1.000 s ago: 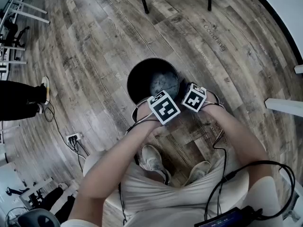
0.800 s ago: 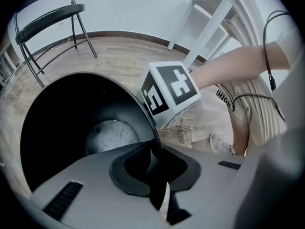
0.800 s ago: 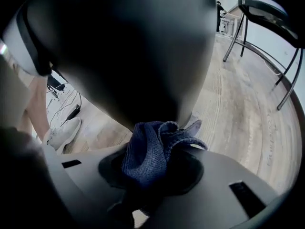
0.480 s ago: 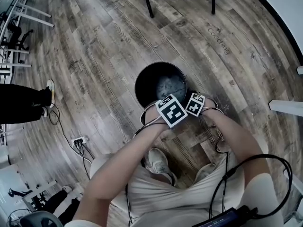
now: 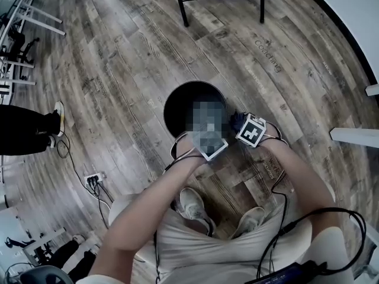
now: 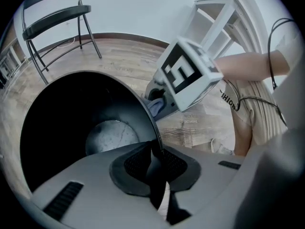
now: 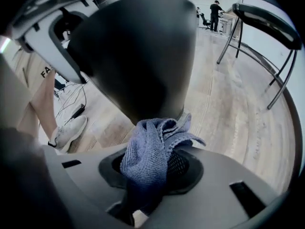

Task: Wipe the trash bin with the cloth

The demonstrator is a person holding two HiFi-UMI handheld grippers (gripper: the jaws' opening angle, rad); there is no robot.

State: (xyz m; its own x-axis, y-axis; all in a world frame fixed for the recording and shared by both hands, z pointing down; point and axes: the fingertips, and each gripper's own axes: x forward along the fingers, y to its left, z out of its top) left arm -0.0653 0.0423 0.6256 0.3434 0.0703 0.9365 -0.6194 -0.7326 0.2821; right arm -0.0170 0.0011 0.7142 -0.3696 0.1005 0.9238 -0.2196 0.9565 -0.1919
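Left gripper (image 6: 157,165) pinches the trash bin (image 6: 62,118) at its rim, jaws nearly together, one pad inside, one outside. Right gripper (image 7: 148,171) clamped on bunched blue cloth (image 7: 145,151), up against the bin's outer wall. Contact spot hidden behind cloth. Cloth's lower end lost in shadow.

Bin (image 5: 173,102) x1, cloth (image 7: 147,154) x1, claws (image 6: 157,160) (image 7: 151,173) x2, chair (image 6: 53,22) x1

The wood-plank floor (image 5: 118,64) bears the trash bin (image 5: 176,106) and a chair (image 5: 180,5).
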